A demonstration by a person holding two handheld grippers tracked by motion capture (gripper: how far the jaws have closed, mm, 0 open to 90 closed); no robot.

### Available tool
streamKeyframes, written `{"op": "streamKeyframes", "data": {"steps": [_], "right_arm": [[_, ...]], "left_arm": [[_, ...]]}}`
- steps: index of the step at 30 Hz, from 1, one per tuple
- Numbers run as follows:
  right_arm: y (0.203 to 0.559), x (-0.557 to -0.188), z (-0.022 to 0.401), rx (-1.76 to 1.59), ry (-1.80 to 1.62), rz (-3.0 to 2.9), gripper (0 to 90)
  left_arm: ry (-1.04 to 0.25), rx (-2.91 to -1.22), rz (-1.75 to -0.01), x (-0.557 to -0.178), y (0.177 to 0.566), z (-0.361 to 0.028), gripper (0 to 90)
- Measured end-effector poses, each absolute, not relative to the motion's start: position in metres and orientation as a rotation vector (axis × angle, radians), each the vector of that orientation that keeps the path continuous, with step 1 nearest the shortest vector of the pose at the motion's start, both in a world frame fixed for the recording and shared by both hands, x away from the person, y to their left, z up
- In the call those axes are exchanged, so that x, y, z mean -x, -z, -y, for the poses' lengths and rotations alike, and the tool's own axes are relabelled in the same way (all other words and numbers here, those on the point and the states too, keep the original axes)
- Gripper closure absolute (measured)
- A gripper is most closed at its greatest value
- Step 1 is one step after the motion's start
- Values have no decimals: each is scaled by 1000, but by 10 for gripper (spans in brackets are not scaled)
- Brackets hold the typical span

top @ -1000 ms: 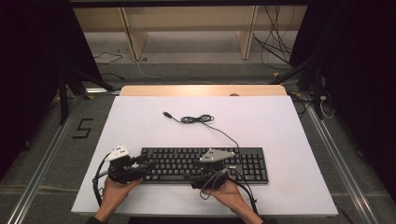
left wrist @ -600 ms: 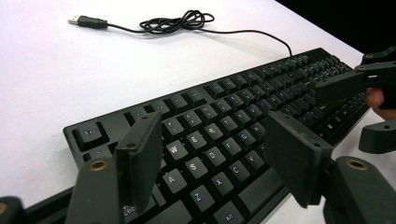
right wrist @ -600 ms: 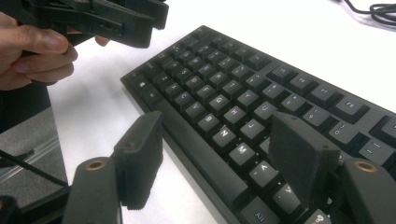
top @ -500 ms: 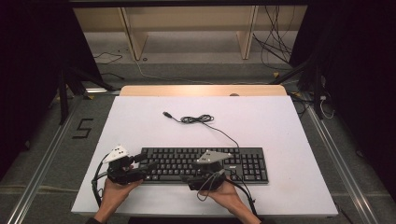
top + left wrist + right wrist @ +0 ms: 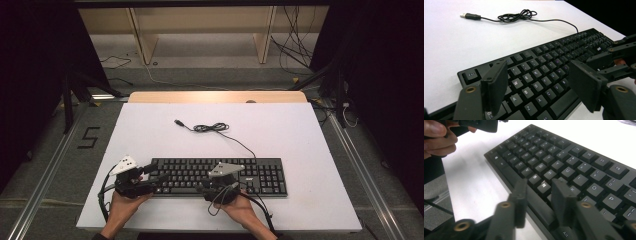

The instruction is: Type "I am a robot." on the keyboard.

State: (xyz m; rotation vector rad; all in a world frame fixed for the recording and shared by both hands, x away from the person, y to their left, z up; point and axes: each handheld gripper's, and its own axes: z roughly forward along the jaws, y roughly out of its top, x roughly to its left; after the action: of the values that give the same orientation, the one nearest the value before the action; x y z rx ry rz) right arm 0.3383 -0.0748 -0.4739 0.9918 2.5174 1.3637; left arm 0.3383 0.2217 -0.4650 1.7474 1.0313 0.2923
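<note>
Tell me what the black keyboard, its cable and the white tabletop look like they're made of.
The black rectangular keyboard looks like matte moulded plastic: its keycaps show dull, soft highlights. The thin black cable seems rubbery or vinyl-coated, lying in loose coils, with a metal USB plug that glints. The white tabletop is flat and matte, possibly laminate or painted board.

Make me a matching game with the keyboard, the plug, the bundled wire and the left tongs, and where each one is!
Things:
1. keyboard
2. USB plug
3. coiled cable
4. left tongs

Places or states:
A. bunched in loops on the white table, beyond the keyboard
B. lying flat along the table's near edge
C. open over the keyboard's left end
D. at the cable's loose end, left of the loops

Pairs: 1-B, 2-D, 3-A, 4-C
</note>
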Motion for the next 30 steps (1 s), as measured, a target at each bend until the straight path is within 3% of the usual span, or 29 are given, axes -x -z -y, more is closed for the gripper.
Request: {"op": "streamKeyframes", "data": {"steps": [9, 30], "right_arm": [[480, -339, 73, -987, -1312, -2551, 835], [487, -341, 70, -979, -1255, -2573, 900]], "left_arm": [[-296, -1751, -1025, -338, 465, -222, 317], [-304, -1749, -1028, -338, 465, -222, 318]]}}
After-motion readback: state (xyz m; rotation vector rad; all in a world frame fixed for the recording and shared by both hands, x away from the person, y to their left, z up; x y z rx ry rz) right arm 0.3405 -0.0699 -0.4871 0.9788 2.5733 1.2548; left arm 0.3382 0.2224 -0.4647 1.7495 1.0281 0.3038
